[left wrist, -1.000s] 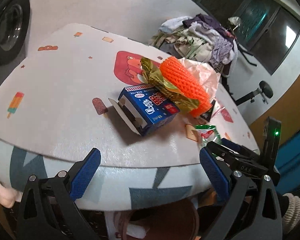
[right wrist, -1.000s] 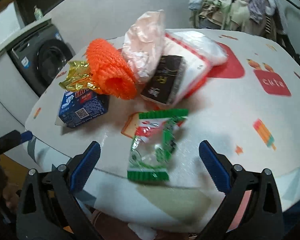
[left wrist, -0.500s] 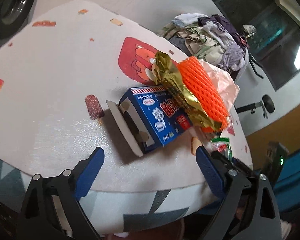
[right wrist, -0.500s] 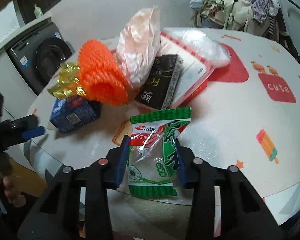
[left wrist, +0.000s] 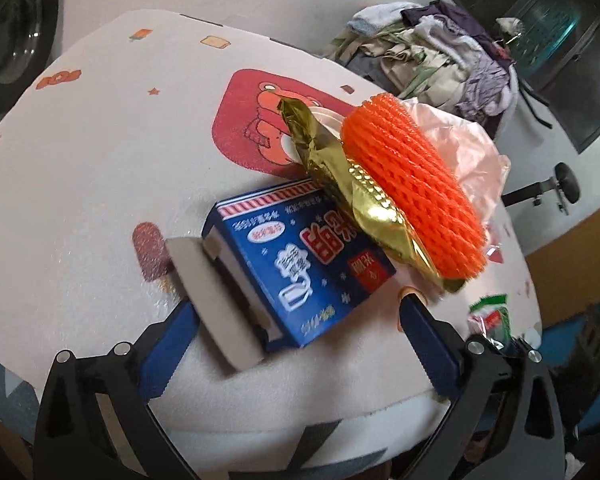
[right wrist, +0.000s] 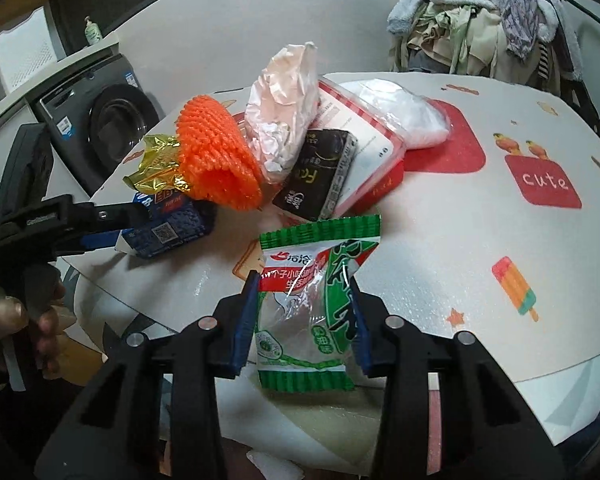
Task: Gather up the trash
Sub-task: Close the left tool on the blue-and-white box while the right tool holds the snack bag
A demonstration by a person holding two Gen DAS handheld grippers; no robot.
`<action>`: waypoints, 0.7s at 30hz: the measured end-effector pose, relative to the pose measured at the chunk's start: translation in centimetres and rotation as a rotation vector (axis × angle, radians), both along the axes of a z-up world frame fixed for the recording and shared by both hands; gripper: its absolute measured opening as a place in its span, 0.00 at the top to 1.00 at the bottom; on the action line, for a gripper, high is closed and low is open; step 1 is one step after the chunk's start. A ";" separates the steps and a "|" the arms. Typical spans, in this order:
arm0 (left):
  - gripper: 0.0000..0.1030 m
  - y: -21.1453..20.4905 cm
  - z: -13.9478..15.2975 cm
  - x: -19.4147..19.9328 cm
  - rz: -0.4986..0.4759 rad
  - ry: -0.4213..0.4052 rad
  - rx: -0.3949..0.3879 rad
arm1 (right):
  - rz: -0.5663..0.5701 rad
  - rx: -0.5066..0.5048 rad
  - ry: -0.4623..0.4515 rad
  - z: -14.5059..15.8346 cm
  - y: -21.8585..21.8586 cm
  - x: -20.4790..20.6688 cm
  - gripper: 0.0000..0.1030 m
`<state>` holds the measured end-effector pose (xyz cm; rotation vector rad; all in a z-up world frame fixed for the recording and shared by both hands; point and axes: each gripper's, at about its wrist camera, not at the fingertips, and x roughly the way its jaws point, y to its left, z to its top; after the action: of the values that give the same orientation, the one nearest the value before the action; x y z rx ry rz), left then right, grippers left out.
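My right gripper [right wrist: 302, 320] is shut on a green and clear snack wrapper [right wrist: 312, 300] at the table's near edge; the wrapper also shows in the left wrist view [left wrist: 492, 316]. My left gripper [left wrist: 296, 344] is open, its blue pads on either side of an open blue carton [left wrist: 300, 268] that lies flat on the table; the carton shows in the right wrist view too [right wrist: 168, 228]. A gold foil wrapper [left wrist: 348, 188] and an orange foam net [left wrist: 412, 192] lean on the carton's far end.
Behind the net lie a pink plastic bag [right wrist: 284, 108], a black packet [right wrist: 320, 176], a red and white package [right wrist: 364, 152] and a clear white bag [right wrist: 400, 112]. The round table [left wrist: 100, 140] has a patterned cover. A pile of clothes [right wrist: 488, 12] is beyond it, a washing machine [right wrist: 112, 120] at left.
My right gripper closed on the green wrapper and lifted it slightly. My left gripper moved forward until its open fingers straddle the blue carton.
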<state>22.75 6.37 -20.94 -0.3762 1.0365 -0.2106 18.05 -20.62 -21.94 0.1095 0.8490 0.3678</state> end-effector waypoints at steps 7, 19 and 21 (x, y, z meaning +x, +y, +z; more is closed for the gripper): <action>0.06 -2.2 0.1 1.8 0.022 0.021 0.089 | -0.018 0.017 -0.006 0.0 -1.0 -0.2 0.59; 0.06 -3.9 0.0 3.0 0.078 0.013 0.181 | -0.036 0.039 0.002 -0.2 -1.7 -1.0 0.59; 0.06 -4.3 0.2 2.7 0.068 0.001 0.183 | -0.038 0.043 -0.002 -0.1 -1.9 -1.1 0.59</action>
<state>25.49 2.09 -20.72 -0.2449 1.0331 -0.0538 16.98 -22.49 -22.05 0.1648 0.8362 0.3510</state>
